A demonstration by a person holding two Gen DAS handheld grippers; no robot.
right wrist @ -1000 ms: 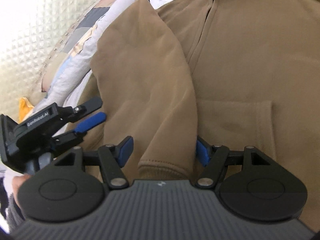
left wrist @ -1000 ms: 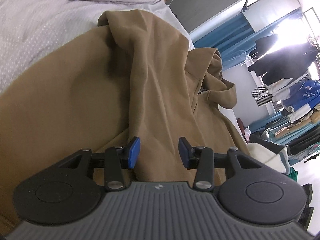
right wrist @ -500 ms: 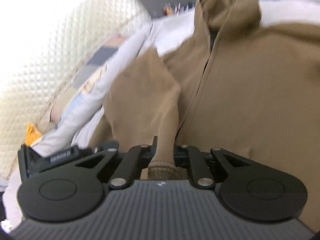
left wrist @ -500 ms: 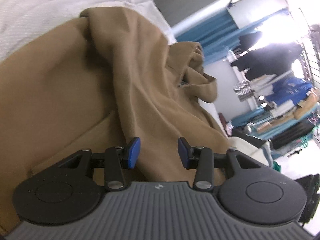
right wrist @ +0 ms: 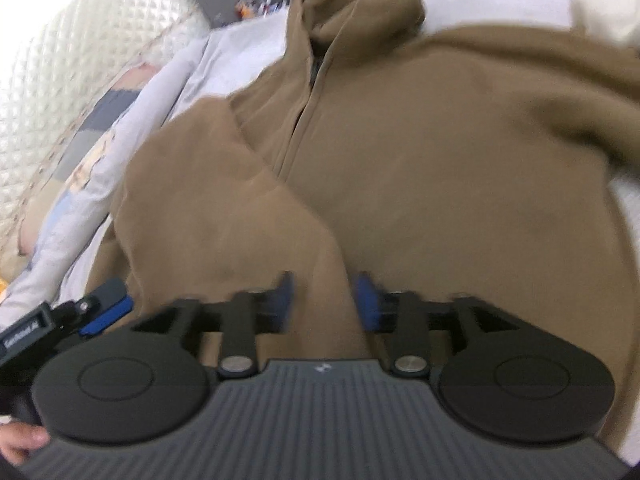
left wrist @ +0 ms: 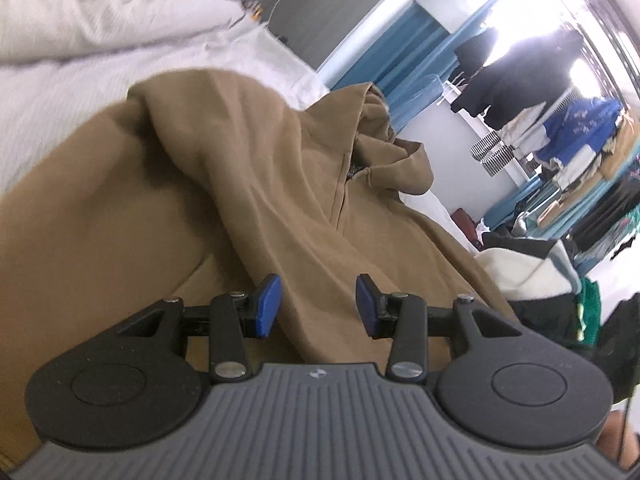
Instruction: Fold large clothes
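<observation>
A brown zip hoodie lies front up on the bed, its hood at the far end. One sleeve is folded over the chest. My left gripper hovers open over the sleeve's lower part, pads clear of the cloth. In the right wrist view the hoodie fills the frame. The folded sleeve runs down between the fingers of my right gripper. Its jaws are opening and the blurred pads stand off the cloth. The left gripper shows at the lower left.
White bedding and a pillow lie left of the hoodie. A quilted headboard and a patterned pillow stand beyond. A rack of hanging clothes and a white and black garment heap are at the right.
Half a second ago the right jaws were shut on the sleeve cuff; now they have parted and the sleeve lies flat. The left gripper has risen and rolled, jaws unchanged.
</observation>
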